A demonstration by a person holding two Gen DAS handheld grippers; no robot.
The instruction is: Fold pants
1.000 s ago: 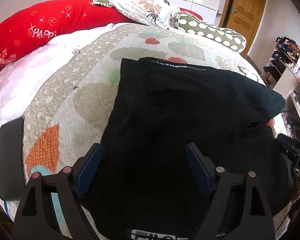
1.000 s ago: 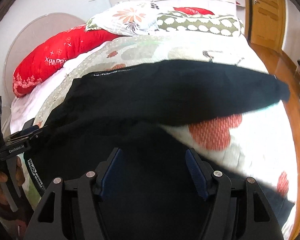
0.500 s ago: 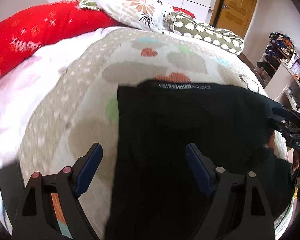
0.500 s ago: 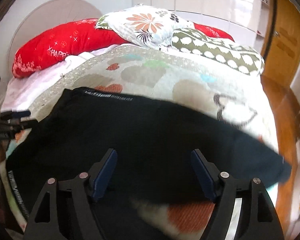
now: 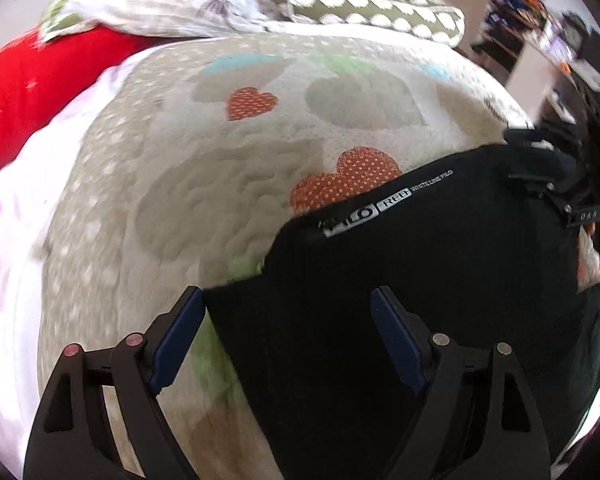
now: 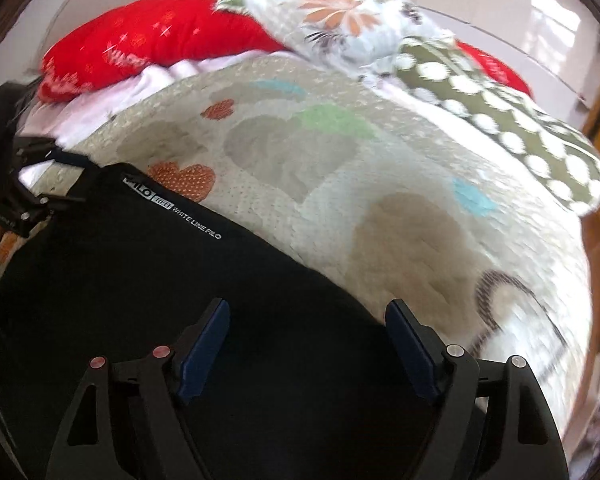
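Note:
Black pants (image 5: pixel 440 280) with a white printed waistband label lie folded on the heart-patterned quilt (image 5: pixel 220 160). My left gripper (image 5: pixel 287 296) hangs open above the pants' left edge, its left finger over bare quilt, with nothing pinched. In the right wrist view the pants (image 6: pixel 140 280) fill the lower left. My right gripper (image 6: pixel 308 306) hovers over their right edge with its jaws opening; the cloth lies below them and the pads do not press on it. Each gripper shows in the other's view, the right gripper (image 5: pixel 572 196) at the pants' far corner and the left gripper (image 6: pixel 32 200) likewise.
A red pillow (image 6: pixel 148 48), a floral pillow (image 6: pixel 332 16) and a green dotted pillow (image 6: pixel 500 112) lie at the head of the bed. White sheet (image 5: pixel 12 240) shows left of the quilt. Cluttered shelves (image 5: pixel 540 32) stand off the bed's right side.
Both grippers have swung apart across the bed: the left toward the pants' left edge, the right toward their right edge. The right jaws stand wider than before. The pants lie flatter, folded over.

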